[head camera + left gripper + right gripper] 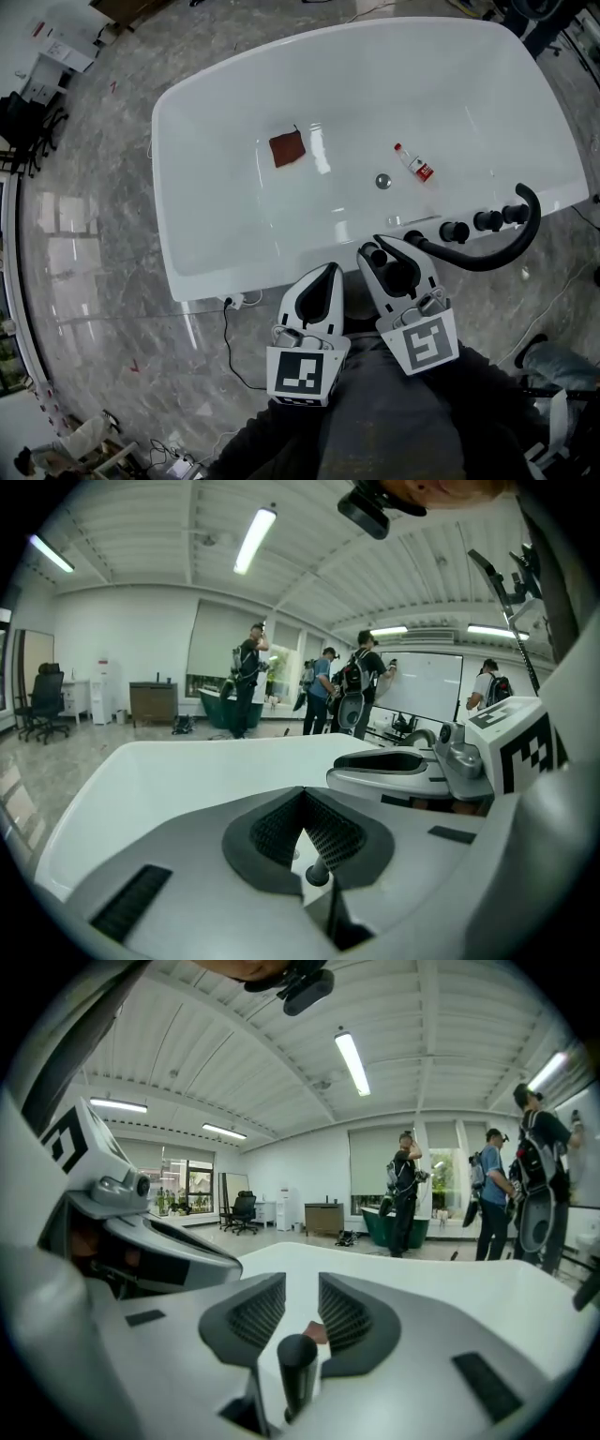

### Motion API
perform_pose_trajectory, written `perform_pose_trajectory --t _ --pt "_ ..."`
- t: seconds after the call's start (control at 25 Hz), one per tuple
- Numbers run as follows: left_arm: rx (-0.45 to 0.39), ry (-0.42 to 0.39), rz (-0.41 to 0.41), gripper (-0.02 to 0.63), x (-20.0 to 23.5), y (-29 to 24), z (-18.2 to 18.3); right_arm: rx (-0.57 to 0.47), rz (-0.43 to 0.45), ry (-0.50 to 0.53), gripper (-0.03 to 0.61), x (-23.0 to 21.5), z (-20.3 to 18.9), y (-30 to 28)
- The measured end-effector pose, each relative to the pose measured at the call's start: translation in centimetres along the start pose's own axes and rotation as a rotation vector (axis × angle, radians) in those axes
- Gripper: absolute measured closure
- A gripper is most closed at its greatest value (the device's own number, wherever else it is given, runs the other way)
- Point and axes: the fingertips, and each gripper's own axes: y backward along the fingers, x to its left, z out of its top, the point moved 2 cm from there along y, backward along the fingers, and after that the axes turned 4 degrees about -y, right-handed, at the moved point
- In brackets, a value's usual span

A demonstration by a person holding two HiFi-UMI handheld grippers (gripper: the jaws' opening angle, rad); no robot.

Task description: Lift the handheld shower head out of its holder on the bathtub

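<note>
The white bathtub (pixel 187 253) fills the head view. On its near rim stand black knobs (pixel 487 221), and a black hose (pixel 511 248) curves round to the black handheld shower head (pixel 417 242). In the right gripper view the shower head's black round end (pixel 297 1365) stands upright low between the jaws. My right gripper (pixel 386 249) (pixel 302 1288) is at that rim, open, with a gap on each side of the black end. My left gripper (pixel 329 269) (pixel 302 793) hangs beside it over the tub's near edge, fingertips together and holding nothing.
Inside the tub lie a brown cloth (pixel 287 148), a small bottle (pixel 412 161) and the drain (pixel 382 181). A white plug and cable (pixel 234 301) trail on the marble floor by the tub. Several people (pixel 248 677) stand beyond the tub in the gripper views.
</note>
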Motion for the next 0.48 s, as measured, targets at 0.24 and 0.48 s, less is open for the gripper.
perform_pose_trajectory --t 0.24,0.48 --pt "0.024 0.02 0.022 0.611 0.9 -0.6 -2.8 -0.039 -0.013 0.006 0.474 -0.6 -1.8 -1.3" --pt "0.04 0.015 0.024 0.611 1.4 -1.0 -3.4 -0.044 0.024 0.015 0.439 -0.2 -2.1 -1.9"
